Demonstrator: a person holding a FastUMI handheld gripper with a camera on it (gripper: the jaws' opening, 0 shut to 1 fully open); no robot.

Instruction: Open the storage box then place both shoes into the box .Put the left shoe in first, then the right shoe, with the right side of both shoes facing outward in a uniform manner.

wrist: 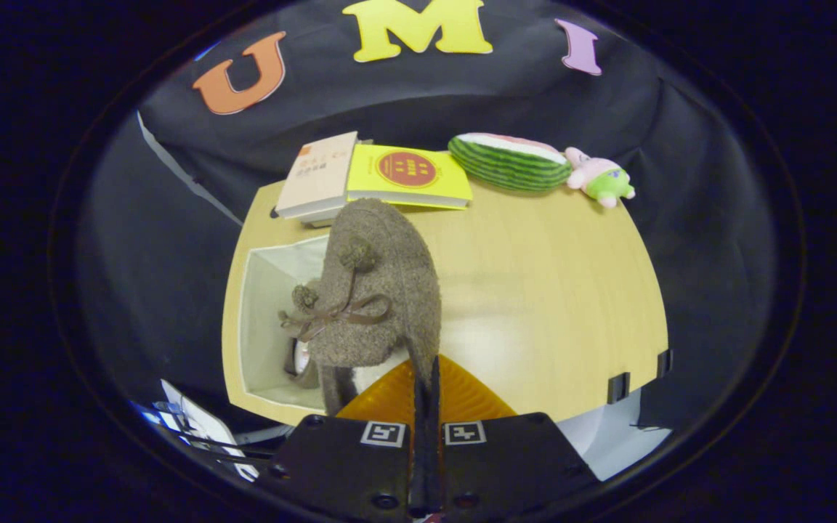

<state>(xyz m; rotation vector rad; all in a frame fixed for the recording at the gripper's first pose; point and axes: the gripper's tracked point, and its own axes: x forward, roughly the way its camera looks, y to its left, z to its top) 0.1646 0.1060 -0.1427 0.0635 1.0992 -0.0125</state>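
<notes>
gripping shoe (pixel 382 290) in tool (pixel 426 378) over wooden table (pixel 549 290)

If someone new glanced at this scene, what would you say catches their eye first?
The brown fuzzy shoe with its bow, pinched by its edge in the shut tongs, hangs over the open white storage box. Beyond it, at the table's far edge, lie a bright yellow book and a watermelon plush.
</notes>
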